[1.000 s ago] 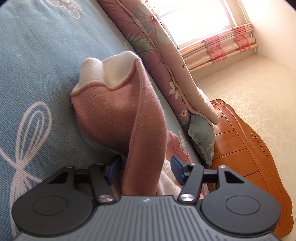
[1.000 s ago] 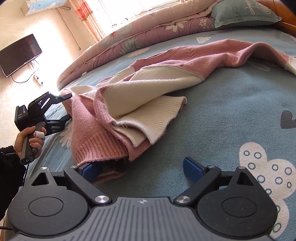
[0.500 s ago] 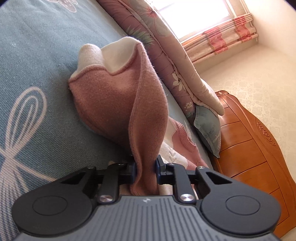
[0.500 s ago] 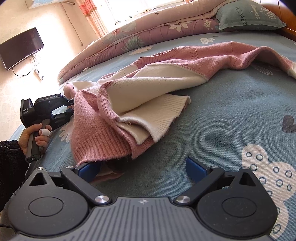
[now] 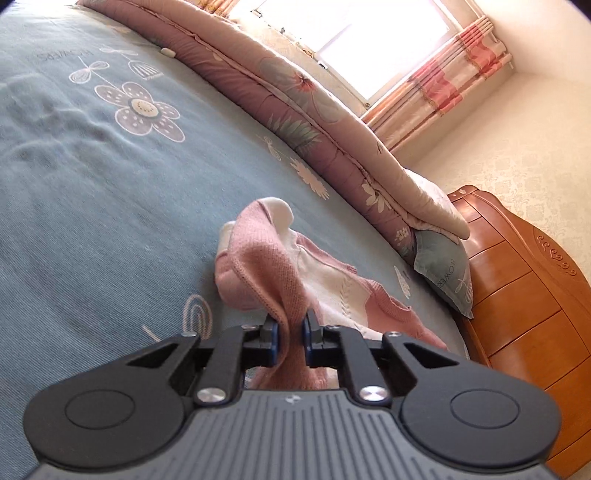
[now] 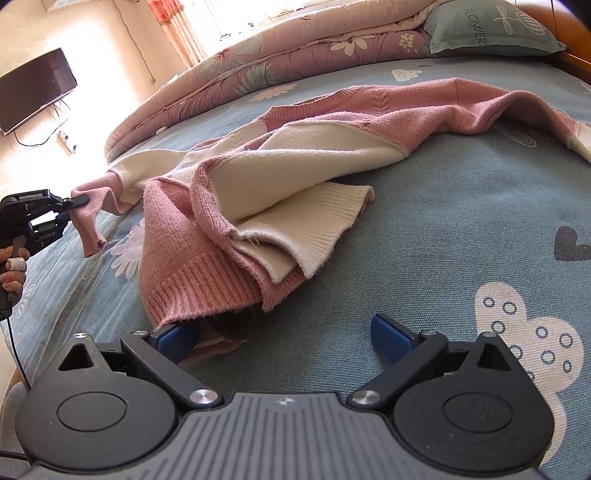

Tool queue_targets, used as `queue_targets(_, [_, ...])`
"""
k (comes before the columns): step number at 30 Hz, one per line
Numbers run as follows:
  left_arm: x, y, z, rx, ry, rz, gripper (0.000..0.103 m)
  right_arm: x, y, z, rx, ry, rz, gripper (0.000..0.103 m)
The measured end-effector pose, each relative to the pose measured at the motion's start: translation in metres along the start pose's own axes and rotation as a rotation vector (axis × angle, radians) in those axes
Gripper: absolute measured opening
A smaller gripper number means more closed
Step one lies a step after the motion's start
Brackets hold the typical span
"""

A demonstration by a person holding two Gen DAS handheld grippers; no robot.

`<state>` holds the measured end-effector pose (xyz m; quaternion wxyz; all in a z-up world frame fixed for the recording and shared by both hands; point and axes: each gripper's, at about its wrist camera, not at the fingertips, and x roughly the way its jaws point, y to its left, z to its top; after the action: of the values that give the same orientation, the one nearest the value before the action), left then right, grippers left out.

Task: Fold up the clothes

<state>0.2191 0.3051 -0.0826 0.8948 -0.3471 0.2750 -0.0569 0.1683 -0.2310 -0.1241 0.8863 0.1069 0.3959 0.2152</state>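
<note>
Since a second ago my left gripper has clamped the pink sweater sleeve and pulled it out toward nine o'clock across the blue bedspread, while my right gripper stays spread wide at its hem.

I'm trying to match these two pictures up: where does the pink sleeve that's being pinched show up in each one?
Left wrist view: the pink sleeve runs from bottom centre up the middle, clamped in the left gripper.
Right wrist view: the same sleeve is at the far left edge, lifted off the bed by the left gripper.
Shared landmark: the teal pillow printed FLOWERS, beside the wooden headboard.
</note>
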Motion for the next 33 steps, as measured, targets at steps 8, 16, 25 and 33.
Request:
queue_targets(8, [-0.047, 0.013, 0.044, 0.047, -0.052, 0.049, 0.010, -0.012, 0.004, 0.005, 0.012, 0.013, -0.061, 0.101])
queue_targets(16, [-0.048, 0.012, 0.102, 0.159, -0.006, 0.155, 0.011, -0.020, 0.015, 0.009, -0.010, 0.008, -0.104, 0.101])
queue_targets(25, [0.002, 0.085, 0.144, 0.147, 0.030, 0.698, 0.012, -0.020, 0.019, 0.010, -0.006, 0.020, -0.139, 0.101])
queue_targets(33, [-0.014, 0.093, 0.108, -0.065, 0.078, 0.314, 0.039, -0.012, 0.020, 0.009, 0.017, 0.040, -0.140, 0.101])
